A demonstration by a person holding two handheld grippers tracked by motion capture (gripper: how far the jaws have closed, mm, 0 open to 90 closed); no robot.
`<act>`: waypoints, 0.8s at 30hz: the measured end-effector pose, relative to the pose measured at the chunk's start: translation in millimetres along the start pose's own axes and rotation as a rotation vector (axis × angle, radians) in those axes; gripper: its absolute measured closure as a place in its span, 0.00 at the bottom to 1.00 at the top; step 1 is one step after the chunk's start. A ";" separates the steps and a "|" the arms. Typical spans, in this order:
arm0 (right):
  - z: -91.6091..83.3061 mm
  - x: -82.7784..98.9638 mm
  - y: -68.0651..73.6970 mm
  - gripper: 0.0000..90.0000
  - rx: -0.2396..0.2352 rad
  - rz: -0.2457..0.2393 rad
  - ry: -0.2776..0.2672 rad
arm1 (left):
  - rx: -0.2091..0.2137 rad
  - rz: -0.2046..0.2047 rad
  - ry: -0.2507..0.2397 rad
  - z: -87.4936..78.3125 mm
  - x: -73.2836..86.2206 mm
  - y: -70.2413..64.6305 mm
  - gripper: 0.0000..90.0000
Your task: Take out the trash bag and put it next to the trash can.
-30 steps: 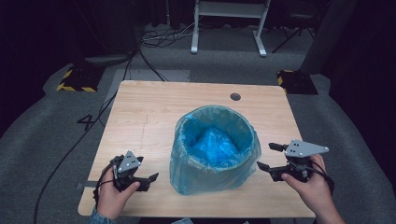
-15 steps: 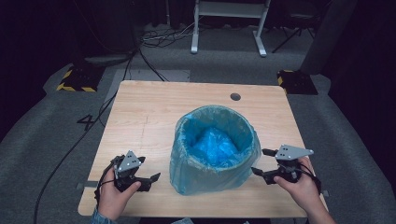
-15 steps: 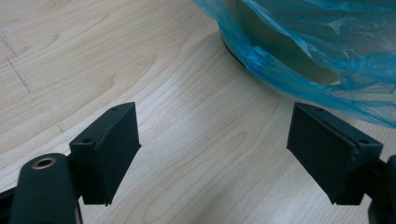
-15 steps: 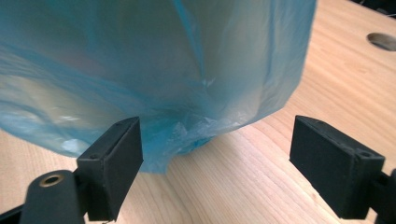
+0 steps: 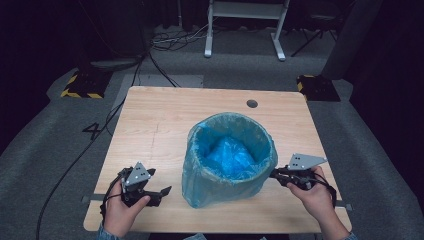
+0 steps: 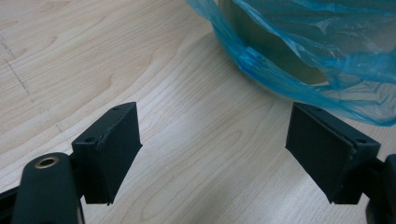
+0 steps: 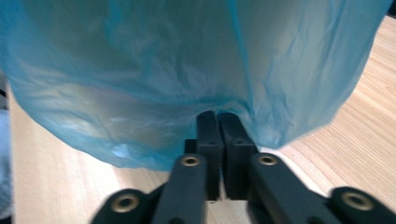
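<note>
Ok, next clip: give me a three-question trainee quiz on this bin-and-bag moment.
1. True or false: the right gripper is shut on the thin blue plastic bag lining the round bin.
2. The left gripper is: A) open above bare wood B) shut on the bag C) inside the bin.
3. What does the bin stand on?

Key: 1 true; the fingers pinch the bag's hanging edge. 2 A. 3 the light wooden table.
</note>
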State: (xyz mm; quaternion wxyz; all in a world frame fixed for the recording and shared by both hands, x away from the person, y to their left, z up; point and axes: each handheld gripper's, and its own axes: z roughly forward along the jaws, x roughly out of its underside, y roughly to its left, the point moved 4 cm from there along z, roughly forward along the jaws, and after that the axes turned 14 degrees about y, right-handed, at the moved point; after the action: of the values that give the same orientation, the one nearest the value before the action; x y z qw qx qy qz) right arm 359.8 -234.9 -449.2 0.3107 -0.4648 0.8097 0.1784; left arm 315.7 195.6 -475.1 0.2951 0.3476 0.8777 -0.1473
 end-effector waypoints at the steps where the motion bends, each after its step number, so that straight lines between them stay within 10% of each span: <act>1: 0.0 0.0 0.0 1.00 0.000 0.000 0.000 | 0.000 0.000 0.000 0.0 0.0 0.0 0.20; 24: -60.1 -28.4 9.8 1.00 0.056 0.001 -0.163 | -0.002 0.029 -0.021 -5.5 -9.7 -2.9 0.20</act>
State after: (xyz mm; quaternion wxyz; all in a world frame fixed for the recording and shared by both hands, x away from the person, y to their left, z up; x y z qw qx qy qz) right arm 341.7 -246.5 -385.6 0.3881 -0.4393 0.7868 0.1932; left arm 317.1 190.9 -464.6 0.3070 0.3583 0.8696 -0.1458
